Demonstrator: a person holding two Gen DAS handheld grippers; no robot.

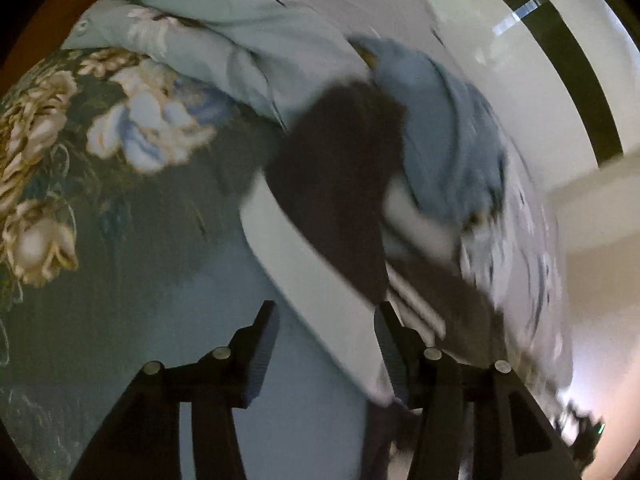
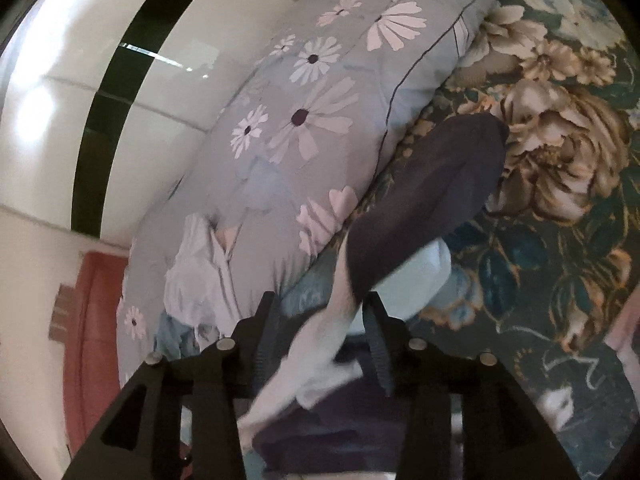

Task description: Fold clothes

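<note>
A dark navy garment with white panels and stripes (image 1: 336,200) hangs stretched over the floral bedspread; it also shows in the right wrist view (image 2: 424,200). My left gripper (image 1: 326,320) has its jaws apart, and a white band of the garment (image 1: 312,280) runs between them without being pinched. My right gripper (image 2: 320,316) has its jaws partly apart with the white edge of the garment (image 2: 324,332) lying between the fingers; whether the pads press on it I cannot tell. A crumpled blue garment (image 1: 452,136) lies behind the dark one.
The dark green floral bedspread (image 1: 80,160) covers the bed, also seen in the right wrist view (image 2: 560,200). A pale grey daisy-print duvet (image 2: 312,100) is heaped beside the clothes. A white wall with a black stripe (image 2: 120,120) and a red-brown chair (image 2: 96,320) stand beyond.
</note>
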